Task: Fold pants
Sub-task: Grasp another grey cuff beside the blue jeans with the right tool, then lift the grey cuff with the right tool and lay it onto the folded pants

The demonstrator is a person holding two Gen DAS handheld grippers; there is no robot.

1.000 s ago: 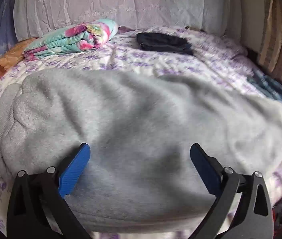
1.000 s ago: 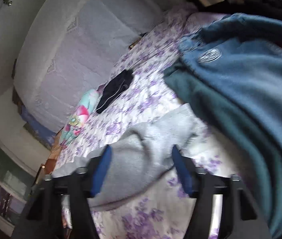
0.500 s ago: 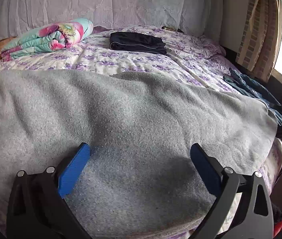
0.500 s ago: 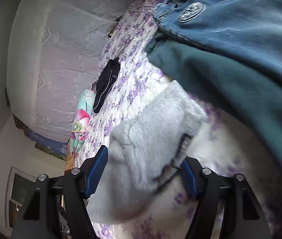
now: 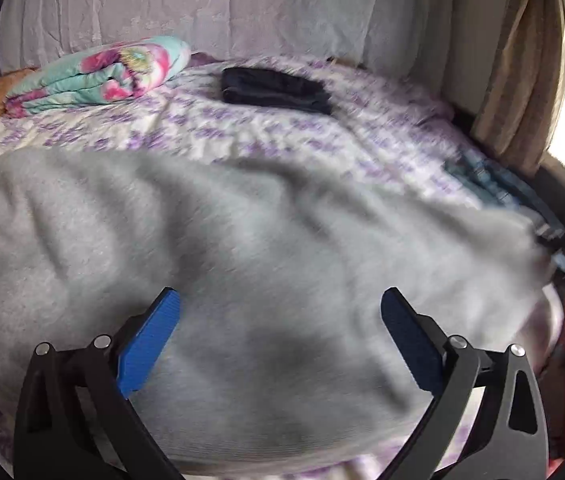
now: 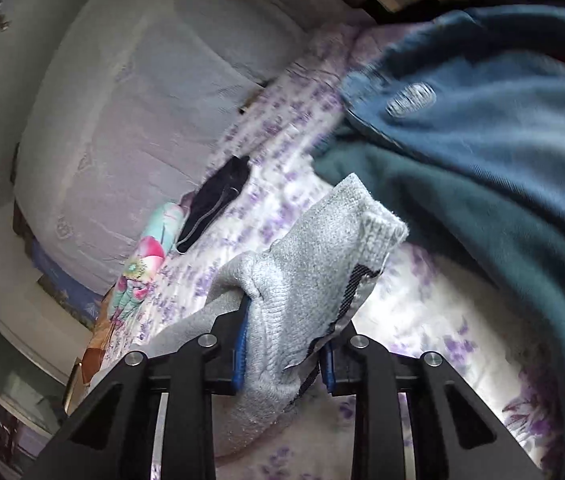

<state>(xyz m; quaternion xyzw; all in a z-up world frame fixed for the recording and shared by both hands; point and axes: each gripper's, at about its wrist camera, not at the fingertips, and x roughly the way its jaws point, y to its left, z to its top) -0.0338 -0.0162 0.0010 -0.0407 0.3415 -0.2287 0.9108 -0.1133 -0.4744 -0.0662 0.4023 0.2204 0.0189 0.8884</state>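
Observation:
Grey pants (image 5: pixel 242 240) lie spread across the bed, rumpled, filling the left wrist view. My left gripper (image 5: pixel 278 296) hovers over them, open, its blue pads (image 5: pixel 150 340) wide apart with nothing pinched. In the right wrist view one ribbed end of the grey pants (image 6: pixel 314 240) sticks up between the fingers of my right gripper (image 6: pixel 286 328). Its jaws are closing, and the blue pads (image 6: pixel 240 344) press on the bunched fabric from both sides.
The bed has a purple-flowered sheet (image 5: pixel 282 128). A folded floral blanket (image 5: pixel 98 72) and a folded dark garment (image 5: pixel 274 88) lie near the headboard. Blue jeans (image 6: pixel 502 120) over a dark teal garment (image 6: pixel 462 208) lie at the right, beside a curtain (image 5: pixel 522 80).
My right gripper's jaws have narrowed from wide apart onto the end of the grey pants, which now bunches between them. The pants look more rumpled under the left gripper.

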